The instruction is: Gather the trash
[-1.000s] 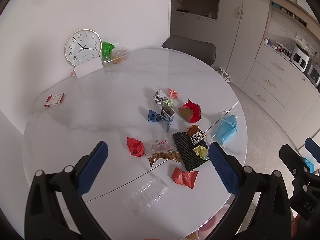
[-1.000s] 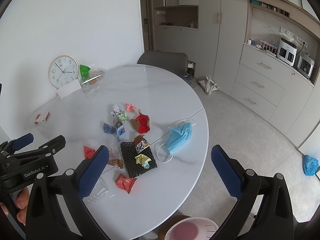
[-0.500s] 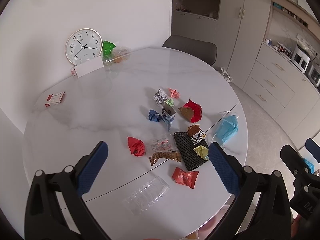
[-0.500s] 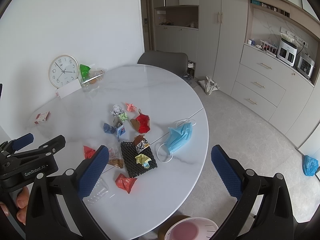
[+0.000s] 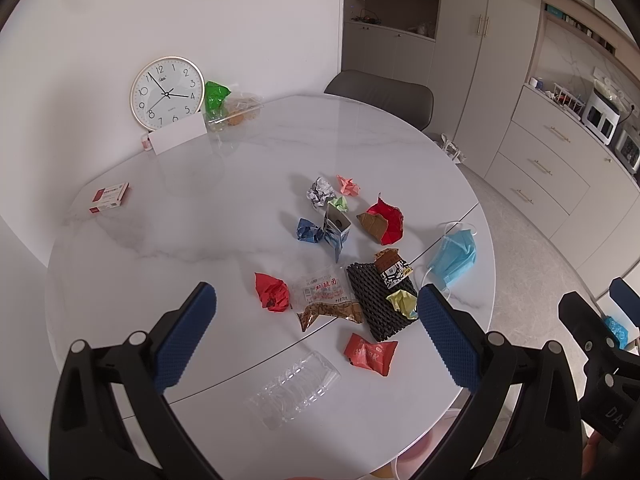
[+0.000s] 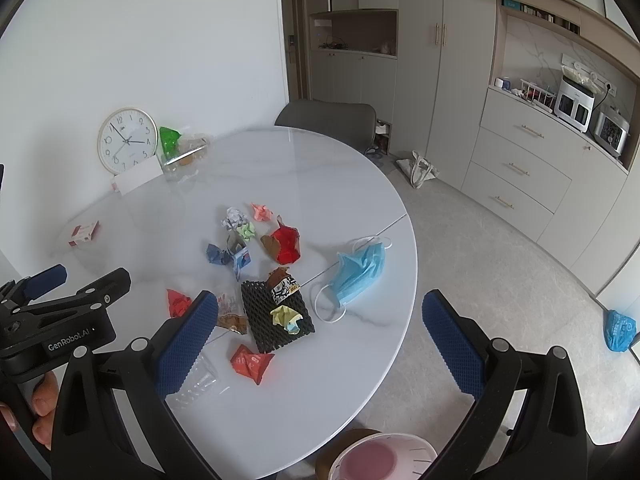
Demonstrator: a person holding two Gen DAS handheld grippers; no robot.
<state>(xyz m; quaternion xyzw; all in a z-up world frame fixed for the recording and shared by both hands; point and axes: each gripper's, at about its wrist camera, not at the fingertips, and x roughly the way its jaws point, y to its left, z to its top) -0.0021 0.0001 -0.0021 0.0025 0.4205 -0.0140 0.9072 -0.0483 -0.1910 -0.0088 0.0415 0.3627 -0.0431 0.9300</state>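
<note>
Trash lies scattered on the round white table: a blue face mask, a black foam net with wrappers on it, red crumpled wrappers, a red packet, a clear plastic tray and several small paper balls. My left gripper hovers open above the near edge, nothing between its fingers. My right gripper is open too, held above the table's near right side over the same trash. A pink bin stands on the floor below the table edge.
A wall clock, a white card, a green bag and a small red box stay at the table's far side. A grey chair stands behind. Cabinets line the right wall; a blue bag lies on the floor.
</note>
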